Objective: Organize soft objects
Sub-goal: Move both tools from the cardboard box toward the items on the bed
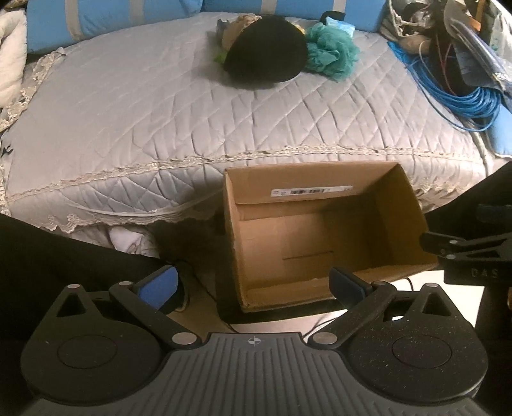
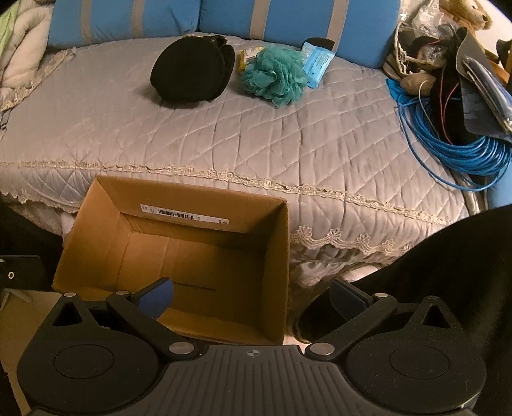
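An empty cardboard box (image 1: 403,220) (image 2: 96,230) stands on the floor against the bed's front edge. Far back on the grey quilt lie a black soft hat (image 1: 265,54) (image 2: 192,73), a teal mesh sponge (image 1: 331,52) (image 2: 275,75), a light blue packet (image 2: 316,62) and a yellow packet (image 2: 246,57). A beige item (image 1: 232,35) peeks out behind the hat. My left gripper (image 1: 252,284) hovers open over the box's near side. My right gripper (image 2: 252,294) is open above the box's right corner. Both hold nothing.
A coil of blue cable (image 1: 460,96) (image 2: 454,140) and a heap of clutter (image 2: 448,54) fill the bed's right side. Blue striped pillows (image 2: 224,19) line the back. A dark-clothed leg (image 2: 432,262) sits at the right, and the right gripper's body (image 1: 467,249) shows beside the box.
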Demonstrator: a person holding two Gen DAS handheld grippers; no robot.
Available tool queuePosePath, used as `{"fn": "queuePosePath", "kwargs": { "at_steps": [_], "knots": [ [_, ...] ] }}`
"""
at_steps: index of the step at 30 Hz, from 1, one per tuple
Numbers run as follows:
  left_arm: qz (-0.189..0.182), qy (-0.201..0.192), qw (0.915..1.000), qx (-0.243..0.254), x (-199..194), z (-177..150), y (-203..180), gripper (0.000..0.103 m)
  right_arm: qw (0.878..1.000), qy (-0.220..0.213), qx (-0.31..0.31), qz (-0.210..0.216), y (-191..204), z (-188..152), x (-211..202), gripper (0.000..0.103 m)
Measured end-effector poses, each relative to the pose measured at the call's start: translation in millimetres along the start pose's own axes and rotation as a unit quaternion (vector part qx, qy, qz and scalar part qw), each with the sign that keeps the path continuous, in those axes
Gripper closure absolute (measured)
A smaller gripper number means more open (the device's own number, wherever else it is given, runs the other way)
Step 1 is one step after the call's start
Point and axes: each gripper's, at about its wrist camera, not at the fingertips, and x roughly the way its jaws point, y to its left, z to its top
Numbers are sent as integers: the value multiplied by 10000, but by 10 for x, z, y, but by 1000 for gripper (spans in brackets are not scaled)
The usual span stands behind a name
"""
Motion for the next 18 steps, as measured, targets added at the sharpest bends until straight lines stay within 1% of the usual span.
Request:
{"fn": "queuePosePath", "kwargs": {
  "at_steps": [4,10,18],
  "knots": [
    [103,-91,9999,84,-24,-5,-45,0,9999,90,81,-11,-44,0,8,0],
    [-35,-339,9994,89,-105,16,-63,0,9997,155,193,23,-94,15,-22,0],
    [12,-296,9993,228,-52,44,-148,0,9992,333,165,156,-127,57,23,0]
  ]
}}
